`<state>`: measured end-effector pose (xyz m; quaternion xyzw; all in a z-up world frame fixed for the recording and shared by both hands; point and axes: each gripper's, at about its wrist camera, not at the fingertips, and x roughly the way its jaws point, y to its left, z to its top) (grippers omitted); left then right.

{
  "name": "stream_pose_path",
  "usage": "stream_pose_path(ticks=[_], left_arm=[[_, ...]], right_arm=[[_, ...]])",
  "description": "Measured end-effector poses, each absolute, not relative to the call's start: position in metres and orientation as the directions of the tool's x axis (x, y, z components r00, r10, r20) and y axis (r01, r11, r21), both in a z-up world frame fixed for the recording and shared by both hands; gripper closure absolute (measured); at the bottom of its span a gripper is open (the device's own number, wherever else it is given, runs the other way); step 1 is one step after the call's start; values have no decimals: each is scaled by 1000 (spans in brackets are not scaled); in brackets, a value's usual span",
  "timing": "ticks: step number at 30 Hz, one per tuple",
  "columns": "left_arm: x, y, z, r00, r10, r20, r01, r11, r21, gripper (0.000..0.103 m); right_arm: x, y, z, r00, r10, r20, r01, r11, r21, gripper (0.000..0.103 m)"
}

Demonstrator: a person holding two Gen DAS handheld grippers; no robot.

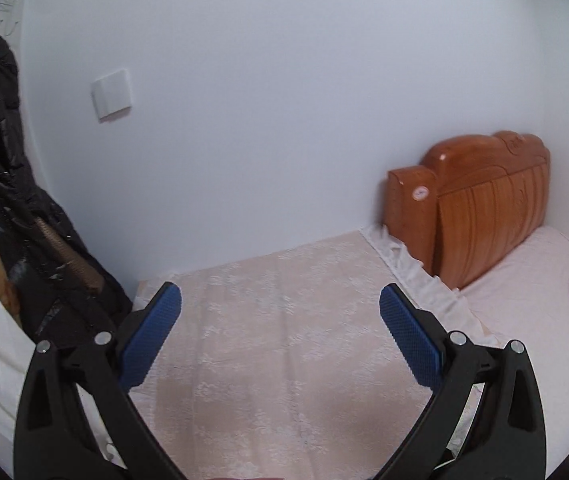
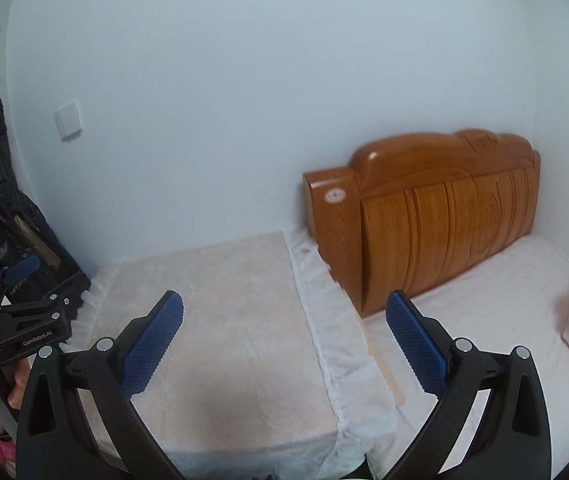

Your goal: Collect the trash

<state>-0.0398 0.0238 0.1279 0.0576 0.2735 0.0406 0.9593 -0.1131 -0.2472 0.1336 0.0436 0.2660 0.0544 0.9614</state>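
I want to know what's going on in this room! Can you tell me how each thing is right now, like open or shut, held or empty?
left gripper: open, holding nothing
right gripper: open, holding nothing
black jacket: hanging by the wall
pink lacy cover: spread flat, nothing lying on it
wooden headboard: upright against the wall
bed sheet: laid out, slightly creased
wall switch: position unclear

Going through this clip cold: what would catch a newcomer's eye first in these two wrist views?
Probably the glossy orange-brown wooden headboard against the pale wall at right, above the pink bed sheet. Next, the wide-open, empty blue-padded left gripper and right gripper over a lace-covered surface. At far left hangs a shiny black plastic bag.
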Motion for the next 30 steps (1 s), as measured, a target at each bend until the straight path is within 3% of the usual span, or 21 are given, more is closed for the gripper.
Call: stream_pose_path(ticks=[7,14,30], left_arm=[[-29,63,118,804,147,-576,-124,989,80,8],[-24,69,102,773,130,-620,-127,991,49,8],[-6,70,89,746,98,-659,-95,995,40,8]], right_arm=[[-95,-214,134,839,210,-501,-155,976,150,2],[-77,-185,121,810,202,-550,-178,979,96,2],[-69,-185,100,796,205,-569,-180,978,102,2]])
